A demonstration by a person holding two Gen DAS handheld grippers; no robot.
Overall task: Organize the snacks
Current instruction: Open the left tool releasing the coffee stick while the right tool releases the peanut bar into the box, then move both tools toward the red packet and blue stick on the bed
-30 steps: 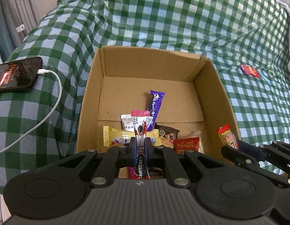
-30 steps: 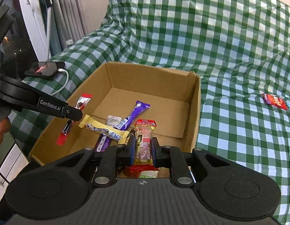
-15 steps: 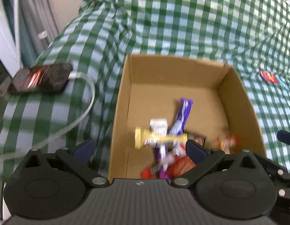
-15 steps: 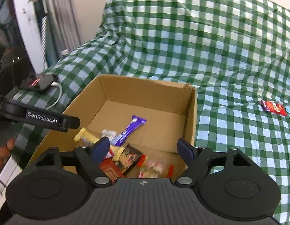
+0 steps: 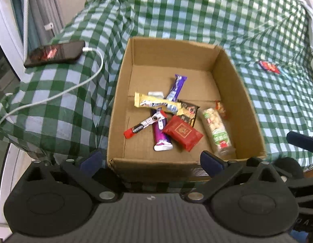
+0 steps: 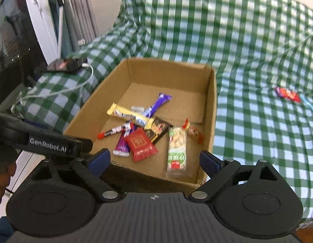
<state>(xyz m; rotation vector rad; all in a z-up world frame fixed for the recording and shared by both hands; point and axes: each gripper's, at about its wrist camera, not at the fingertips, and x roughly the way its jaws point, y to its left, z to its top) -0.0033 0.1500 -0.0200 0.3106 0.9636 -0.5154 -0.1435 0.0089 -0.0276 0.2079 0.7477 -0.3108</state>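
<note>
Snacks (image 5: 172,119) lie heaped inside cardboard box (image 5: 245,101), sorted there. Left gripper (image 5: 150,160) and right gripper (image 6: 154,160) spread wide, empty, right jaws just opening. Red packet (image 6: 287,94) outside box, likely next.

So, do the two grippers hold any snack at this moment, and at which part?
Nothing is held. The left gripper and the right gripper both have open, empty jaws; the right's have just been opening.

Left tool (image 5: 151,161) gapes empty just before the cardboard box (image 5: 124,93); red sachet (image 5: 145,124) lies inside.
</note>
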